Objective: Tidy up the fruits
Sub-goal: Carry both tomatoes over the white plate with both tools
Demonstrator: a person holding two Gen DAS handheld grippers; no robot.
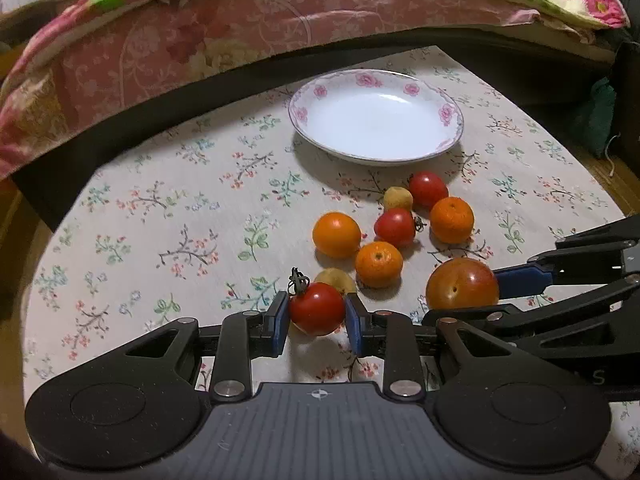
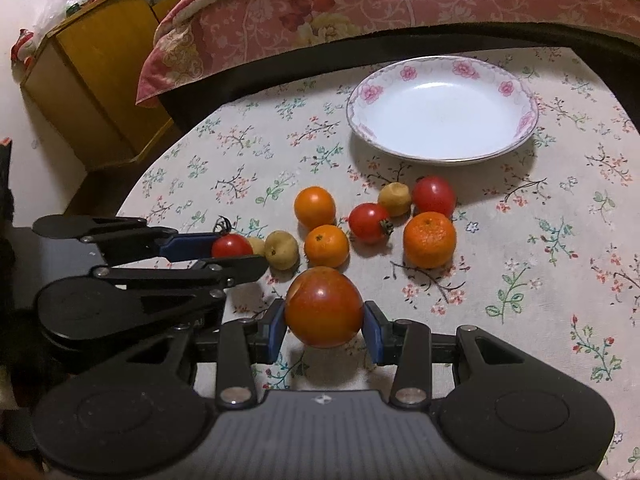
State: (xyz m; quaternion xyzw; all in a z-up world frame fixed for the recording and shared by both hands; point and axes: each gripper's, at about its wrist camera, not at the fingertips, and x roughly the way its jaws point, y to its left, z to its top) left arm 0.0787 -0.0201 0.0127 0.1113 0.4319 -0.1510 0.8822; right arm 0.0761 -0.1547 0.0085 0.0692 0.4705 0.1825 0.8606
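On the left, a small red tomato (image 1: 317, 309) with a dark stem is pinched between the blue pads of the left hand-held gripper (image 1: 316, 316), at about 6 o'clock in the left wrist view; whether it is lifted clear of the floral cloth of the desk (image 1: 160, 208) cannot be told. Just behind it, at 12 o'clock from the tomato, a small yellow fruit (image 1: 335, 280) is seen.

Toward the middle, the loose fruits are grouped on the cloth: a smooth orange fruit (image 1: 336, 234), a mandarin (image 1: 379, 264), a second red tomato (image 1: 395, 226), another yellow fruit (image 1: 398, 198), a third red tomato (image 1: 428, 189) and a larger mandarin (image 1: 452, 219). The flower-rimmed plate (image 1: 298, 114) is set beyond them at 12 o'clock, with nothing in it.

On the right, a large orange-red tomato (image 2: 324, 307) is clamped between the pads of the right hand-held gripper (image 2: 325, 326), at 6 o'clock in the right wrist view, well short of the plate.

The step in hand is judged to be the first pick-up, made with both grippers at once. Next, each fruit would need to be raised above the cluster, carried toward 12 o'clock over the plate rim, and released low so that it is not sent rolling. A gentle grip is called for, since ripe tomatoes are easily bruised.
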